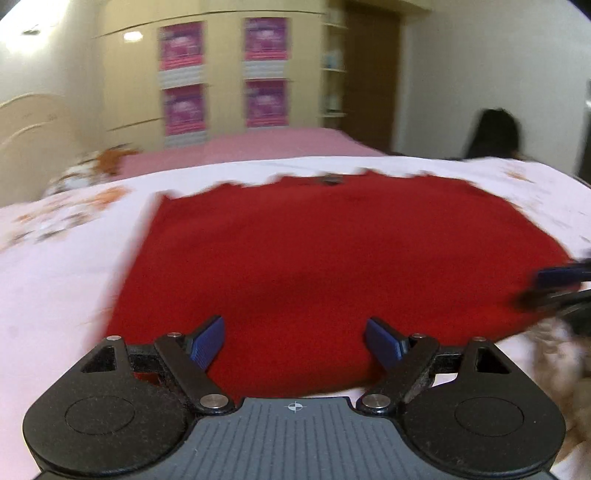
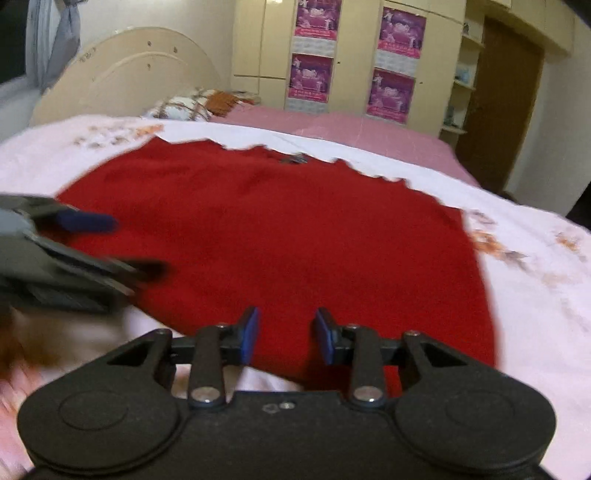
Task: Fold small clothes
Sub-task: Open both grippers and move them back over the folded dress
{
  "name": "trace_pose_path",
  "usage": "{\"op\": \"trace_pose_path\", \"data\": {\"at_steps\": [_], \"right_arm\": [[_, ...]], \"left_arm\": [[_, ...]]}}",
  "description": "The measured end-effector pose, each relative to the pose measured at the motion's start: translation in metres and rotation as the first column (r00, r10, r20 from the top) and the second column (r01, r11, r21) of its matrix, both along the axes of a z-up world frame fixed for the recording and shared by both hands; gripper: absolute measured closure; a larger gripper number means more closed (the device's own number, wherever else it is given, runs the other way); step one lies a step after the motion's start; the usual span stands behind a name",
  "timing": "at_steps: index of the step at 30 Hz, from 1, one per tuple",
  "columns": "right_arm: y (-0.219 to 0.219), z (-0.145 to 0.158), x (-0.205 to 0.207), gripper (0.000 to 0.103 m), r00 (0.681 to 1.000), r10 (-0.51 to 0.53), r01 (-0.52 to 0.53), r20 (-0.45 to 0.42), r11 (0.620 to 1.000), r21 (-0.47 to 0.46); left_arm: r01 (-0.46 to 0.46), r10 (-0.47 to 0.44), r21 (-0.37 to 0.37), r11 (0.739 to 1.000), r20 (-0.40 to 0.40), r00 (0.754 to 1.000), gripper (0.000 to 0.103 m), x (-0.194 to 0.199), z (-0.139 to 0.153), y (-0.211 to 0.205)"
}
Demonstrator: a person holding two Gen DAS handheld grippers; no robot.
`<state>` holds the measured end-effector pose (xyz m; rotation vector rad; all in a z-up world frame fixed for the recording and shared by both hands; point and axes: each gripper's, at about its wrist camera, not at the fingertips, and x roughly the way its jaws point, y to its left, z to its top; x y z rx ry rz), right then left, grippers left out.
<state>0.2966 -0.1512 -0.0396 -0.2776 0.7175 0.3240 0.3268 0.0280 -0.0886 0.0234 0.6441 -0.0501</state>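
A red garment [image 1: 325,258] lay spread flat on a pale pink bedsheet [image 1: 62,273] with an orange floral print, its far edge cut in a zigzag and a small dark tag or clasp sitting near the middle of that edge. The cloth filled most of the space in front of both tools, and the near hem ran just under their tips.

The left gripper [image 1: 295,341] hung over the near edge of the garment with its blue pads [image 1: 208,343] spread wide apart, nothing between them but the red cloth below; whether the tips touched the fabric I could not tell.

The right gripper [image 2: 286,338] was over the near hem as well, further along it, its jaws much narrower but with a clear gap between the blue pads. No fold of cloth was pinched in that gap.

Each tool showed blurred at the edge of the other's view.

Beyond the sheet was a pink bedcover [image 2: 369,129], a patterned pillow [image 2: 192,105] by the cream headboard [image 2: 125,77], and a cream wardrobe [image 2: 354,55] with magenta posters [image 2: 397,33] on its doors.
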Motion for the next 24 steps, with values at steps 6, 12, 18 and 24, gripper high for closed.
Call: {"op": "trace_pose_path", "data": {"at_steps": [6,12,18,24], "right_arm": [[-0.081,0.002,0.001,0.069,0.976,-0.210,0.214,-0.056,0.974,0.074],[-0.059,0.015,-0.002,0.073,0.980,-0.198,0.197,0.034,0.980,0.026],[-0.066,-0.005,0.007,0.071,0.968,-0.247,0.248,-0.046,0.968,0.032],[-0.055,-0.003,0.011,0.069,0.954,-0.295,0.296,-0.055,0.955,0.027]], "left_arm": [[-0.039,0.039,-0.009,0.999,-0.023,0.999,0.019,-0.002,-0.003,0.028],[-0.043,0.042,-0.019,0.999,-0.033,0.999,0.019,0.002,0.004,0.022],[-0.056,0.055,-0.020,0.998,-0.034,0.998,0.019,0.001,0.002,0.023],[-0.076,0.075,-0.014,0.997,-0.028,0.997,0.019,-0.004,-0.005,0.027]]}}
